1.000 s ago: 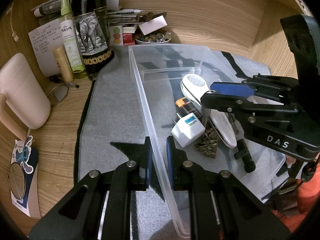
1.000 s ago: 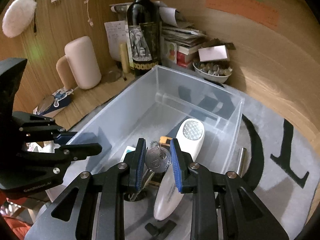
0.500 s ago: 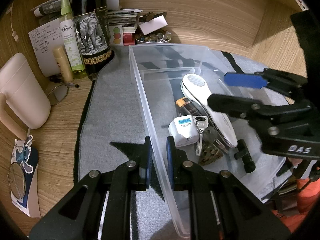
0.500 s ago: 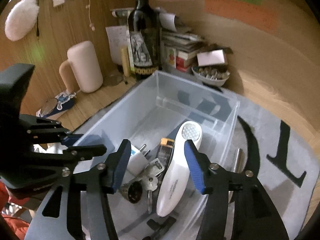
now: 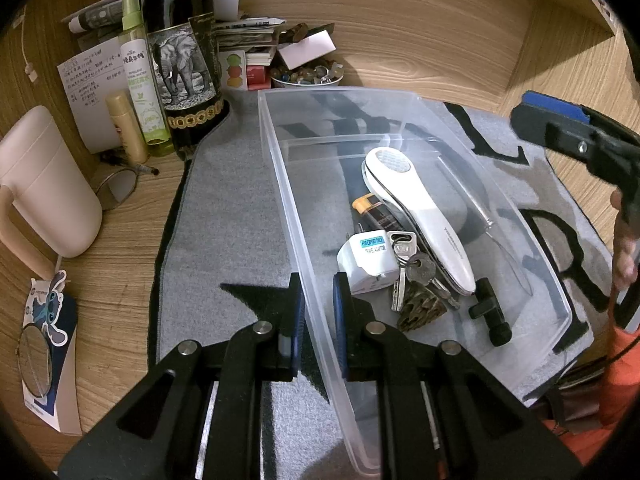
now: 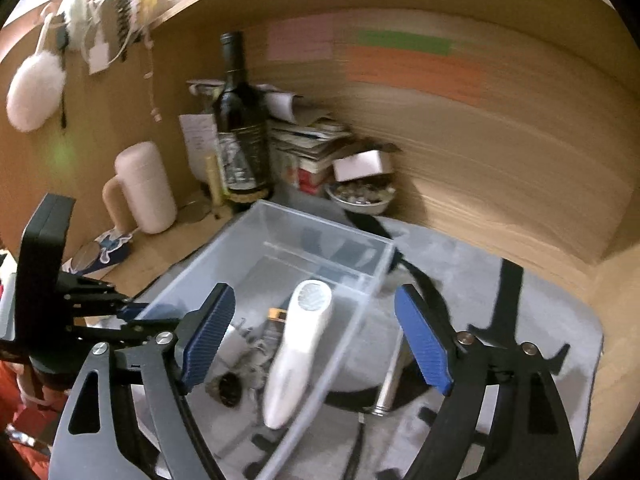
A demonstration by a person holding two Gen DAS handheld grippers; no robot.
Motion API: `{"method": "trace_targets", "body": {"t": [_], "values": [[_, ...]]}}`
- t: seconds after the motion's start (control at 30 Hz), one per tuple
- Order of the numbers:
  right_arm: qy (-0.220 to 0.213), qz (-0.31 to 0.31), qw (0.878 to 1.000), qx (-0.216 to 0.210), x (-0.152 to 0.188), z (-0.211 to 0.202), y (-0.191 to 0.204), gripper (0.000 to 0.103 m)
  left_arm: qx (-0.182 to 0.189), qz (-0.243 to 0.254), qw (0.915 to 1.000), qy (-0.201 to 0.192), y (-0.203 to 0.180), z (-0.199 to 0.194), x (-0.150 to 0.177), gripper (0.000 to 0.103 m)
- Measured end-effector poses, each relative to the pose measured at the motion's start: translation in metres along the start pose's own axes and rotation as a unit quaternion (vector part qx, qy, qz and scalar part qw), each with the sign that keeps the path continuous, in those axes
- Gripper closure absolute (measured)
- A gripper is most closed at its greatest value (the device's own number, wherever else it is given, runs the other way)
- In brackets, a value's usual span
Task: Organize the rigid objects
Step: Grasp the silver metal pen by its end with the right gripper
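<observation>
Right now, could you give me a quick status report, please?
Left gripper shut on bin wall. Right gripper open, empty. Keys in bin.

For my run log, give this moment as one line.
left gripper: shut on clear bin wall | right gripper: open, empty | keys: in bin

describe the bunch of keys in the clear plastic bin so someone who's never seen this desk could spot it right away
Start at the clear plastic bin on the grey mat. Near its close end, between the white travel adapter and the long white handheld device, lies the bunch of silver metal keys. It is the only bare metal cluster there: flat blades fanned from one ring, partly over a brown ridged object.
</observation>
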State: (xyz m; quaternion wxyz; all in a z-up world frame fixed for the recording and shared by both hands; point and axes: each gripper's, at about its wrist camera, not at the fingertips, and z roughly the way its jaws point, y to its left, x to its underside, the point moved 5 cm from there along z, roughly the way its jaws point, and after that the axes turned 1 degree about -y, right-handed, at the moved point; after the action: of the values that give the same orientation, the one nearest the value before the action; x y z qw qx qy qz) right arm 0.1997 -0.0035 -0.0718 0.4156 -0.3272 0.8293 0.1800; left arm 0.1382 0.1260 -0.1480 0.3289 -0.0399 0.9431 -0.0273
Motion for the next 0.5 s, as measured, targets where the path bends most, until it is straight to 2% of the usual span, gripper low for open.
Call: {"method": "trace_targets", "body": {"t": [0.23,0.43,0.5], "values": [[0.017,0.035,0.998,0.045,0.018,0.006,-0.045,0.023,-0.001,0.001,1.0,0.0,0.0,0.0,0.0,0.09],[0.07,0.075,0.993,0.052,0.046,0.037,-0.075,0.023,0.001,0.0,1.0,0.001,0.0,0.0,0.0,0.09],[0.083,0.074,0.992,0.056,0.055,0.047,-0.078,0.031,0.002,-0.001,1.0,0.002,0.0,0.0,0.001,0.09]]}}
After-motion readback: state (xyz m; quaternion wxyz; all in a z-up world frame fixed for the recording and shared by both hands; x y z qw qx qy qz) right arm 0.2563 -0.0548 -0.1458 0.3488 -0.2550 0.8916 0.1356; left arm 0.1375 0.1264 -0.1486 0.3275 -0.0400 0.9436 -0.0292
